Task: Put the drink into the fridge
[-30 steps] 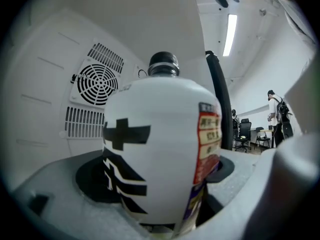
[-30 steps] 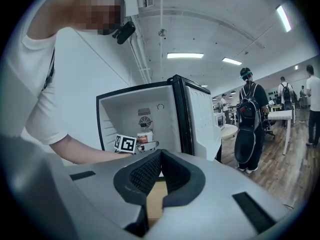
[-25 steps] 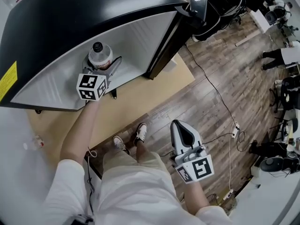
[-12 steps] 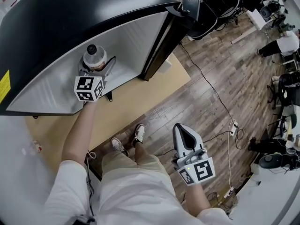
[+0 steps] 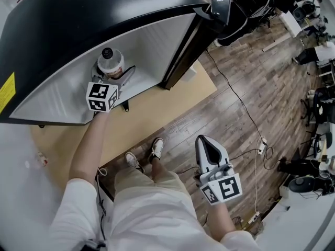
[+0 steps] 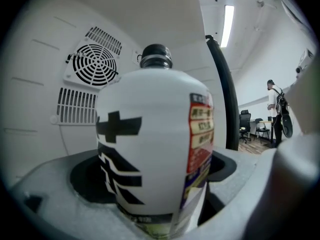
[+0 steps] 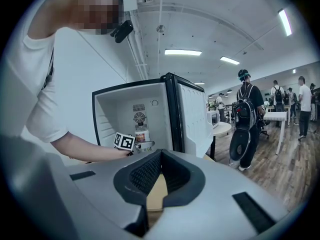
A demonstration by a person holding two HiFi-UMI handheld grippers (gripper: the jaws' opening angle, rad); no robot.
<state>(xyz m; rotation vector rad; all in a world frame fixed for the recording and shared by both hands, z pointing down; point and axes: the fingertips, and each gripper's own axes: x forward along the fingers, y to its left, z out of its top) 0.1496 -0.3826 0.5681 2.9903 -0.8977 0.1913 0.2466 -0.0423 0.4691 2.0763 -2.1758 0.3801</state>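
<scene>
Presently the drink bottle [image 6: 155, 149] stands upright inside the open fridge [image 5: 78, 25], before its fan grille [image 6: 92, 66]. The left tool [image 5: 112, 69] has just been opening; its jaws flank the bottle without pressing. The right tool [image 5: 203, 139] hangs outside, jaws together, empty.

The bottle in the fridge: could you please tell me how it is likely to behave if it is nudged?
The bottle stands upright and looks taller than wide, so a high push might tip it. Its round body would probably roll once down. The smooth wrap likely makes it fairly slippery.
</scene>
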